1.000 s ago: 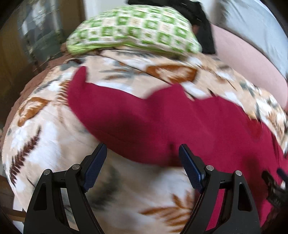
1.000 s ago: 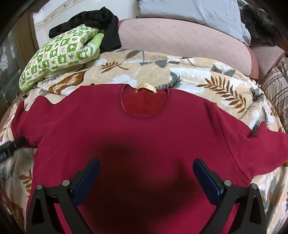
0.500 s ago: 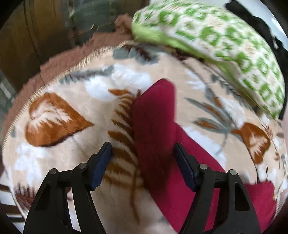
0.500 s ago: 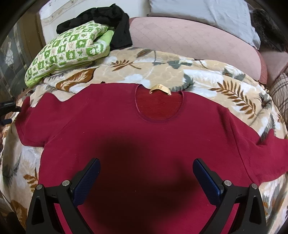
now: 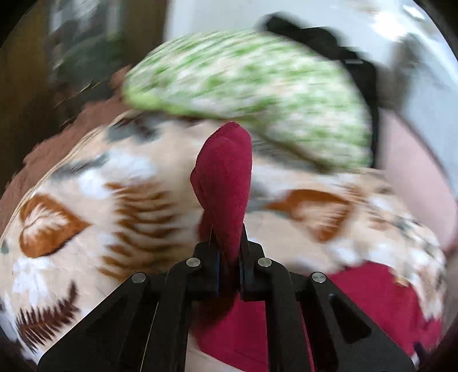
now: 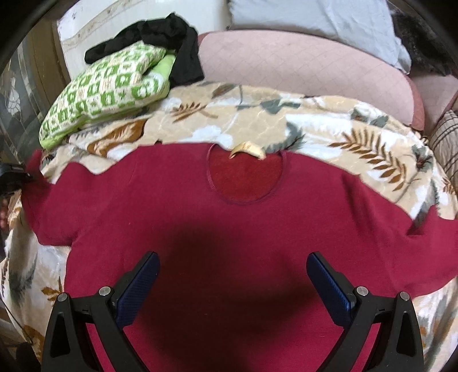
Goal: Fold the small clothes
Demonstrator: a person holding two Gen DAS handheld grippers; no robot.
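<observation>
A dark red sweater (image 6: 217,229) lies flat, front up, on a leaf-patterned blanket (image 6: 315,128), neckline away from me. My left gripper (image 5: 229,257) is shut on the end of the sweater's left sleeve (image 5: 226,183), which sticks up between the closed jaws. That gripper also shows at the far left edge of the right wrist view (image 6: 11,177). My right gripper (image 6: 232,286) is open and empty, hovering over the sweater's lower body.
A green and white checked pillow (image 6: 106,94) and a black garment (image 6: 171,43) lie at the blanket's far left. A pink cushion (image 6: 300,65) and a grey pillow (image 6: 315,20) lie behind. A plaid cushion (image 6: 446,148) is at right.
My left gripper moved to the sleeve end and shut on it; the sleeve now stands up between the jaws. My right gripper stayed open over the body.
</observation>
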